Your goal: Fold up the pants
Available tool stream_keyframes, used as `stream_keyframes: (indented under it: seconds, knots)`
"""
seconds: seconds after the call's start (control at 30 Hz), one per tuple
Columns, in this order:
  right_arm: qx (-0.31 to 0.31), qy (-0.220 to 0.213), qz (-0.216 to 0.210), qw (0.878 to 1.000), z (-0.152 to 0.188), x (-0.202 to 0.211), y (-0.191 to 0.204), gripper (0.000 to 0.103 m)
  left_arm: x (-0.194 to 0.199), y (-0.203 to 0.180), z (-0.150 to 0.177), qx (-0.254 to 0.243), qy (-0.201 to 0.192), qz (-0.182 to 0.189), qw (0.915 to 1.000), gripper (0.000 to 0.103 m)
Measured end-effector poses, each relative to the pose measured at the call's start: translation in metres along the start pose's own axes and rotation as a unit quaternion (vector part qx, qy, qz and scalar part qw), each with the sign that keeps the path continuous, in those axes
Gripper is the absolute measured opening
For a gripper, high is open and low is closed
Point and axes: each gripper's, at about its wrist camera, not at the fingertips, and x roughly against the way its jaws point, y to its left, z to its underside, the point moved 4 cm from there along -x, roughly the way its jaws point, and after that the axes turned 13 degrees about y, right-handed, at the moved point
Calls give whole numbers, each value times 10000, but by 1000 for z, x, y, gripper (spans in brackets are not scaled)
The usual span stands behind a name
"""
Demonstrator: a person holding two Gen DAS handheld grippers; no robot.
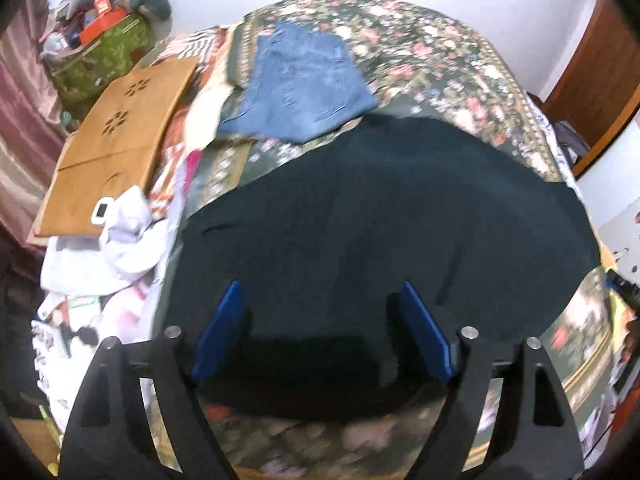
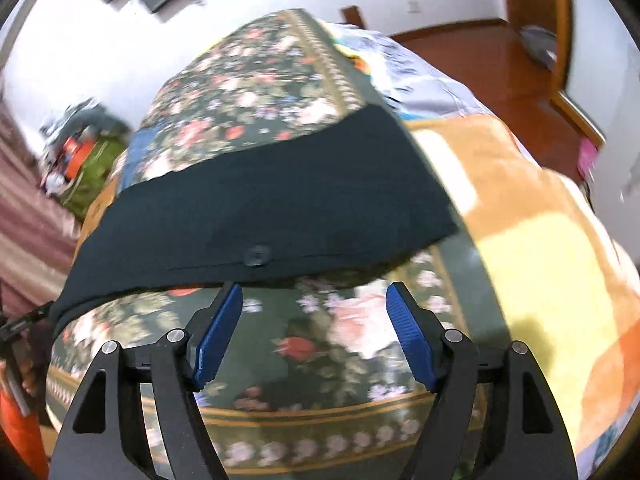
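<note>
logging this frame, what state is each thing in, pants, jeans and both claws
dark pants: spread flat on the floral bedspread, unheld
jeans: folded, lying beyond the dark pants
left claw: open, over the pants
right claw: open, short of the pants' near edge

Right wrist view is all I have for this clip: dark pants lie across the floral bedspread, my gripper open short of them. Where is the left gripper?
Observer: The left gripper is open over the dark pants, holding nothing.
Operator: Any other clothes on the bed?
Observer: Yes, folded blue jeans lie beyond the pants on the floral bedspread.
Operator: Anything else on that side?
Observer: A wooden board with flower-shaped cutouts lies at the bed's left edge, next to crumpled white cloth.
</note>
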Motion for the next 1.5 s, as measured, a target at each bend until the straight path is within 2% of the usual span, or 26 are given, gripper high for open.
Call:
stream_keyframes:
  seconds: [0.1, 0.17, 0.23, 0.37, 0.47, 0.53, 0.57, 0.63, 0.67, 0.77, 0.87, 0.97, 1.03, 1.2, 1.33, 1.5]
  knots:
    - [-384, 66, -421, 9984, -4, -8, -13, 71, -11, -30, -15, -345, 133, -33, 9993, 82]
    - [-532, 106, -599, 9967, -4, -12, -15, 71, -23, -52, -22, -627, 214, -231, 9975, 82]
    - [-700, 172, -843, 9938, -8, -20, -18, 71, -26, -67, -32, -760, 92, -470, 9960, 82]
    - [-965, 494, -1244, 9863, -13, -43, -21, 71, -31, -83, -49, -842, 264, -276, 9957, 82]
    - [-1004, 502, -1328, 9848, -21, -51, -23, 67, -35, -95, -59, -924, 330, -233, 9949, 82]
    - [-949, 506, -1290, 9858, -27, -52, -23, 63, -39, -105, -63, -1011, 401, -137, 9940, 82]
    - [-944, 493, -1256, 9863, -31, -54, -23, 58, -42, -111, -64, -1050, 428, -102, 9935, 82]
    - [-959, 481, -1166, 9874, -37, -57, -25, 46, -46, -124, -67, -1156, 428, -93, 9923, 83]
    - [-976, 469, -1140, 9876, -39, -57, -28, 35, -47, -129, -67, -1203, 410, -117, 9918, 83]
    - [-1024, 352, -1197, 9869, -49, -55, -39, 15, -50, -146, -67, -1402, 379, -145, 9893, 90]
    - [-879, -13, -1150, 9895, -59, -44, -45, 5, -55, -158, -67, -1587, 272, -362, 9863, 94]
    - [-693, -462, -805, 9933, -68, -26, -47, 4, -58, -160, -69, -1625, 221, -397, 9857, 98]
    - [-724, -624, -733, 9927, -74, -19, -49, 3, -61, -155, -70, -1532, 240, -313, 9874, 102]
    - [-627, -851, -626, 9924, -83, 3, -47, 2, -57, -154, -68, -1474, 263, -240, 9884, 101]
    - [-385, -1104, -539, 9917, -92, 26, -27, 2, -47, -149, -61, -1377, 219, -52, 9902, 101]
    - [74, -1487, -471, 9877, -107, 60, 14, 2, -18, -132, -57, -1095, -122, 271, 9935, 101]
